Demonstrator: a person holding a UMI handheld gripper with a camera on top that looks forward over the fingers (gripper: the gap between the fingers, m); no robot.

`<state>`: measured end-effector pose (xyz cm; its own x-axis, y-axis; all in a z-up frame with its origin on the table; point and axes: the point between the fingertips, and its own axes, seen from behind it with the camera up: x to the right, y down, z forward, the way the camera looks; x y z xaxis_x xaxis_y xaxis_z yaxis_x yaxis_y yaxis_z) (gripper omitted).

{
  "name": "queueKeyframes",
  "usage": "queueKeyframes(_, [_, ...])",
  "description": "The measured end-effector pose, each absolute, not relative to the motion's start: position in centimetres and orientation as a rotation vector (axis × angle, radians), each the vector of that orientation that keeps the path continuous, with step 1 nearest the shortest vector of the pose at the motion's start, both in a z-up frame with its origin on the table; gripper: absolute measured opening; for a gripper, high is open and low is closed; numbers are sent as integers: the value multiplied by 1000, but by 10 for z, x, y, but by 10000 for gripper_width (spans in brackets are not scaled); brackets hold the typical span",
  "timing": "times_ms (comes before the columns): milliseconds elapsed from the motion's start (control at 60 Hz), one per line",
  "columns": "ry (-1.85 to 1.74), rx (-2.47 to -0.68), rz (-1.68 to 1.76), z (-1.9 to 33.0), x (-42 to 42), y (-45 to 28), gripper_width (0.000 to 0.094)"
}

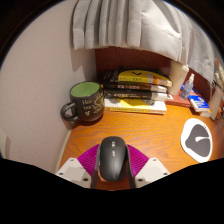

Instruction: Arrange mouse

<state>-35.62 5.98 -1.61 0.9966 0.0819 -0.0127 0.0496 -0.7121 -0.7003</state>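
Note:
A black computer mouse [112,159] sits between my two fingers, its length pointing away along them. The magenta pads [86,158] press against both of its sides, so my gripper [112,168] is shut on the mouse. It is held over the wooden desk [140,135], near its front. The mouse's rear end is hidden below the fingers.
A dark green mug [85,103] stands ahead to the left. A stack of books [137,92] lies beyond the fingers by the curtain [125,25]. A white and dark round object [198,139] lies to the right. Small bottles and a blue box [198,98] stand at the far right.

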Motion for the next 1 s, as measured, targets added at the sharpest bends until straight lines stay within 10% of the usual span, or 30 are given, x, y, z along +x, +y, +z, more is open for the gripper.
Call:
queueKeyframes(200, [-191, -2462, 138, -4, -368, 60, 336])
queueKeyframes(483, [-196, -2142, 41, 205, -257, 88, 341])
queueKeyframes(617, [-174, -2072, -53, 247, -161, 96, 344])
queueKeyframes(750, [-113, -2102, -66, 220, -76, 103, 345])
queueKeyframes(1000, [-50, -2346, -54, 68, 3, 95, 337])
